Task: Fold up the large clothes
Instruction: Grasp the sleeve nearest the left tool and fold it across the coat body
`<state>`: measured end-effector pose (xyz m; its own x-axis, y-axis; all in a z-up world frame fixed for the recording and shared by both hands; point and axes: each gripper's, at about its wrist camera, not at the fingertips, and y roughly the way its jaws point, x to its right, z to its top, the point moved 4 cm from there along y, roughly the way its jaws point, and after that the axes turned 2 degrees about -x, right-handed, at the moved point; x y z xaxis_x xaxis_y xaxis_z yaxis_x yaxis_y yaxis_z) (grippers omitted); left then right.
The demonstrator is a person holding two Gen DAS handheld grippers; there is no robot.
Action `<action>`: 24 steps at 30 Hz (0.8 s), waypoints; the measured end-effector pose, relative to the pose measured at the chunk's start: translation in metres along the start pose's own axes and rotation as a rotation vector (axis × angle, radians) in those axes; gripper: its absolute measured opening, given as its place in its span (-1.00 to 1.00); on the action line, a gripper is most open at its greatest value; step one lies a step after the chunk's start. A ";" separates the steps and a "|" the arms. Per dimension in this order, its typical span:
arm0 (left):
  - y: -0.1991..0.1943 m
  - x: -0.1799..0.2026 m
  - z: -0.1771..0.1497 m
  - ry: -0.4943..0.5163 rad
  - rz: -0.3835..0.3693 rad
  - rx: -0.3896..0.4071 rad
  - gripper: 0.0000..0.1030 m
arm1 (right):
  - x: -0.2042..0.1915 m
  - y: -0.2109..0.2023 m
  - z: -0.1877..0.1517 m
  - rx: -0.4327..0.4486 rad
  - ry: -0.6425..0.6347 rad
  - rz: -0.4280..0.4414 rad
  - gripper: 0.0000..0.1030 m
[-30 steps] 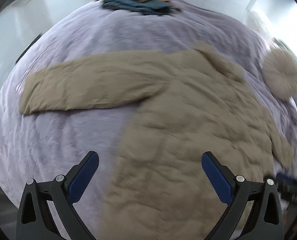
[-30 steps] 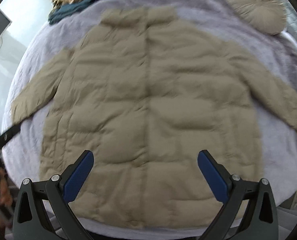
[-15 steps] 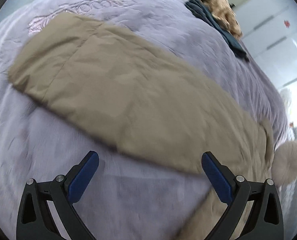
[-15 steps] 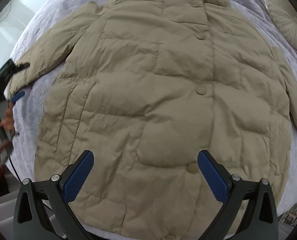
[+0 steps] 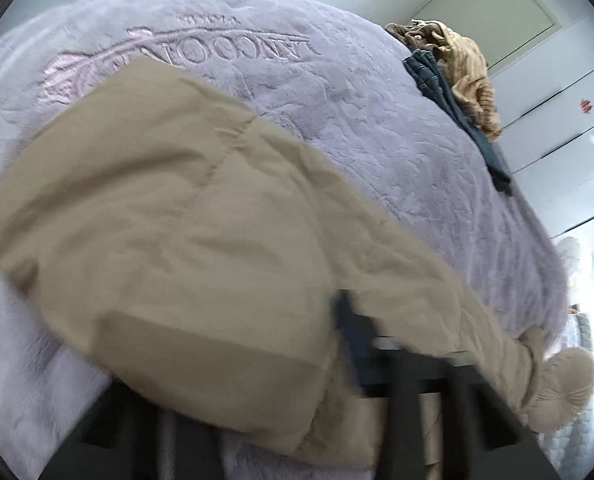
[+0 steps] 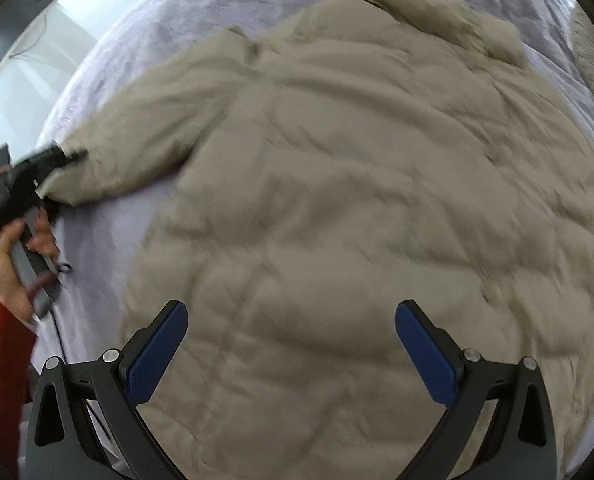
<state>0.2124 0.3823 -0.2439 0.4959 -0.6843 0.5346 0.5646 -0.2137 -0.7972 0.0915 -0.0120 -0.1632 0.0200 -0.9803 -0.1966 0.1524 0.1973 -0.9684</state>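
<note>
Coat [image 6: 357,208] flat on bed [image 5: 377,120].
Left tongs [image 6: 53,172] just clamped on cuff [image 6: 73,180]; right tongs [image 6: 291,344] wide above coat.

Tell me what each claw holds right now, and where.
Left claw: shut on the beige coat's sleeve cuff, having just closed. Right claw: open, holding nothing.

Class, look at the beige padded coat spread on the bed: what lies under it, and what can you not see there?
Under the coat lies the lilac bedspread, showing around its edges and beside the sleeve. Whatever lies beneath the coat's body is covered and cannot be seen.
</note>
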 end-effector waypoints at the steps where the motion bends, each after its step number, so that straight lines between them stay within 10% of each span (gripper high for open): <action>1: -0.001 -0.001 0.002 -0.006 -0.018 0.002 -0.62 | -0.003 0.002 0.008 0.008 0.000 0.010 1.00; 4: -0.013 0.004 0.008 0.045 -0.014 0.039 -0.64 | -0.012 0.008 0.032 0.044 0.032 0.033 0.79; 7: -0.029 0.024 0.010 0.139 -0.029 0.066 -0.64 | -0.016 0.019 0.055 0.053 0.114 0.137 -0.03; 16: -0.087 0.094 -0.004 0.415 -0.105 0.116 -0.64 | -0.066 0.061 0.113 0.122 0.151 0.328 -0.19; 24: -0.096 0.172 -0.047 0.583 -0.210 0.084 -0.64 | -0.062 0.140 0.118 -0.056 0.324 0.451 -0.93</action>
<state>0.2126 0.2525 -0.0881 -0.0596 -0.9068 0.4174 0.6724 -0.3455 -0.6546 0.2281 0.0756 -0.2689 -0.2348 -0.7473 -0.6216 0.1459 0.6051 -0.7826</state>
